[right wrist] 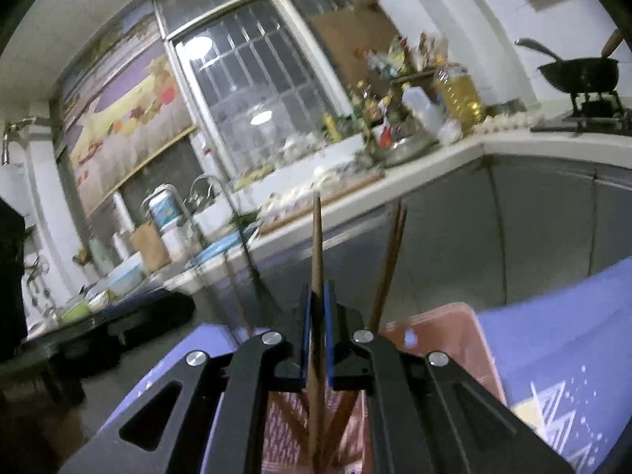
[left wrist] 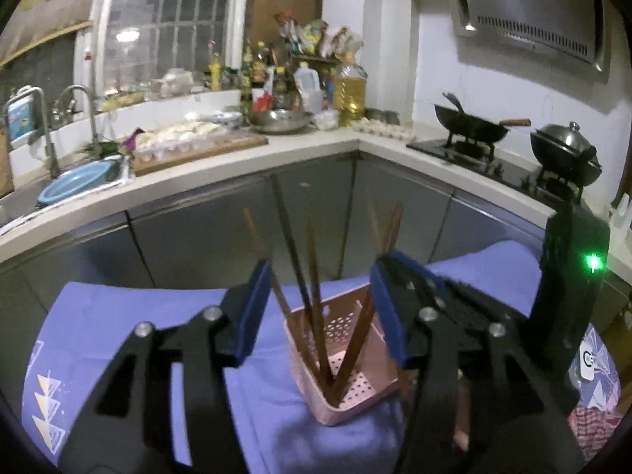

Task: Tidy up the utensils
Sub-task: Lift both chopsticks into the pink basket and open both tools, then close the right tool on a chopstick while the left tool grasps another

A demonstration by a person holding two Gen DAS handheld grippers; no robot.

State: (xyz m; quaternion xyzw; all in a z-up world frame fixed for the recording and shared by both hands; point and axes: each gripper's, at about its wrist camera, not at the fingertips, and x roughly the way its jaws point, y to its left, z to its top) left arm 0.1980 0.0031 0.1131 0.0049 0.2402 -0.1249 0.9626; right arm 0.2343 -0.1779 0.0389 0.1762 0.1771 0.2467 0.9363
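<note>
Left wrist view looks down on a pink perforated basket (left wrist: 347,371) sitting on a purple cloth (left wrist: 118,316) that covers the bench, roughly mid-cloth and nearer the front edge than the back. The left tongs (left wrist: 322,316) are spread wide on either side of the basket, gripping nothing. Sticking up out of the basket are brown chopsticks (left wrist: 312,316); about four or five can be counted from this angle, fanned out and leaning against each other, though blur makes an exact count shaky. Over in the right wrist view, the right tongs (right wrist: 316,335) are pressed together on a single chopstick (right wrist: 316,237), pinching it around mid-length with its top standing upright and its lower end down inside the basket (right wrist: 454,335). Two more chopsticks (right wrist: 391,260) lean just beside it. These are probably light, stiff, thin wooden sticks, a bit slick and prone to pivoting in a narrow pinch, so grabbing near the middle looks like the sensible spot. The basket itself seems light plastic and would likely tip if a stick levers against its wall.
</note>
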